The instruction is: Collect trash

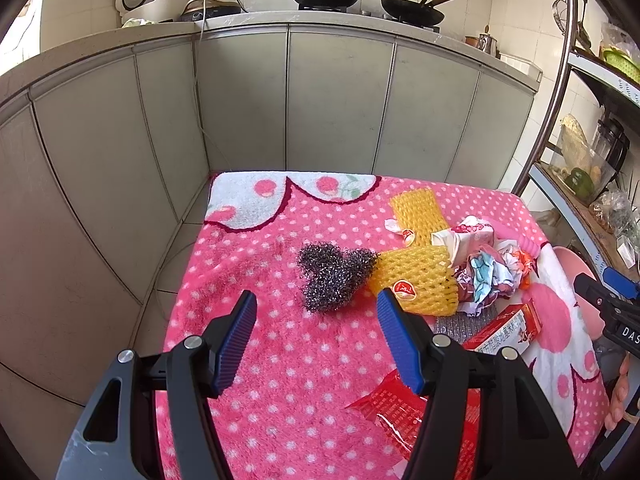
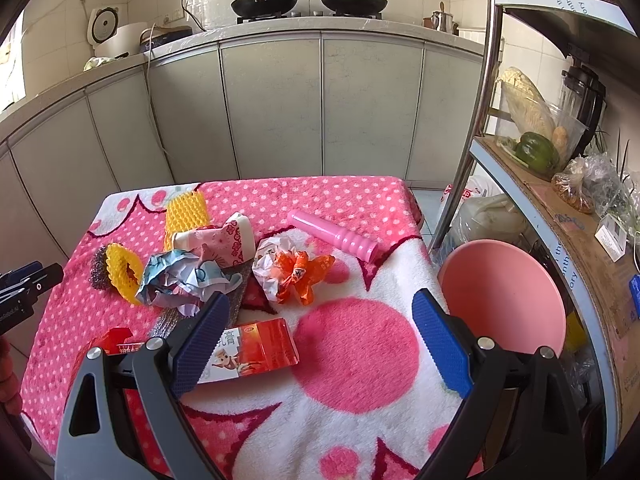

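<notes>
So, both your grippers hover released over the pink polka-dot blanket (image 1: 280, 360).
Left gripper (image 1: 316, 308) frames the grey steel-wool scourer (image 1: 332, 276) at centre; right gripper (image 2: 320, 308) grasps nothing.

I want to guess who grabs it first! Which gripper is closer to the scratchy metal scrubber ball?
Left. The left gripper hangs open right in front of the steel scrubber. The right gripper is open too, but over by the red box, with the trash pile between.

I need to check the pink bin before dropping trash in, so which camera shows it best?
The right wrist view shows it best: the pink bin sits beside the table's right edge, its open mouth in view. In the left wrist view only a pink sliver shows, behind the right gripper.
</notes>
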`<state>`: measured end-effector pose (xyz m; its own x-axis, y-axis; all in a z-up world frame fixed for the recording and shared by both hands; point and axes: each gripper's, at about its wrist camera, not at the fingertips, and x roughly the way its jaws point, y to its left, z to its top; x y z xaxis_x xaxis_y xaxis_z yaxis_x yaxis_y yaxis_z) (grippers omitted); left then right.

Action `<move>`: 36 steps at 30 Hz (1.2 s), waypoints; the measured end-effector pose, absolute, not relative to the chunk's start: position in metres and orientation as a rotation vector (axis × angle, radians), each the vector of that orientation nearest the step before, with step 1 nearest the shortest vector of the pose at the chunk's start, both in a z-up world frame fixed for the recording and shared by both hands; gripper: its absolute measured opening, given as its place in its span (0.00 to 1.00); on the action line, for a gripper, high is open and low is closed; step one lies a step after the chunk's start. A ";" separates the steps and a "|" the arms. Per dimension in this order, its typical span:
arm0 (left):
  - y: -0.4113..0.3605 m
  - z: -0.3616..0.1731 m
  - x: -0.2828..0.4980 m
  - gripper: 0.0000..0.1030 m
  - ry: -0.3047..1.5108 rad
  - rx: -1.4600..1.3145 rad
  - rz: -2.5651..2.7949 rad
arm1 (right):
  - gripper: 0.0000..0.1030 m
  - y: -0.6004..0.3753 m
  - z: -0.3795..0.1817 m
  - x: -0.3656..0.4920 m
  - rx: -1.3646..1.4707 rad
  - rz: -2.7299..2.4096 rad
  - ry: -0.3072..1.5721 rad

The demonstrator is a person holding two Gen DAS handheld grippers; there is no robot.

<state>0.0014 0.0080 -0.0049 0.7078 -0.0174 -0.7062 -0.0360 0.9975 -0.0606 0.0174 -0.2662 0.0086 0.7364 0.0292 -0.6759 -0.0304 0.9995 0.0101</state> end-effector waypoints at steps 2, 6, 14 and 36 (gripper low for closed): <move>0.011 -0.005 0.002 0.60 0.792 -0.073 -0.002 | 0.90 -0.267 0.009 0.019 0.000 0.034 0.743; 0.011 -0.007 0.005 0.60 0.802 -0.064 -0.026 | 0.90 -0.267 0.009 0.019 0.002 0.037 0.743; 0.004 -0.021 0.025 0.52 0.842 -0.034 -0.054 | 0.89 -0.262 0.008 0.021 0.000 0.079 0.747; -0.011 -0.041 0.052 0.01 0.857 0.068 -0.089 | 0.77 -0.259 -0.003 0.049 0.045 0.198 0.805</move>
<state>0.0520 -0.0107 -0.0411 0.6515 -0.0508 -0.7569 0.1054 0.9941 0.0241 0.0491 -0.2589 -0.0028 0.6758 0.1934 -0.7113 -0.1595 0.9805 0.1150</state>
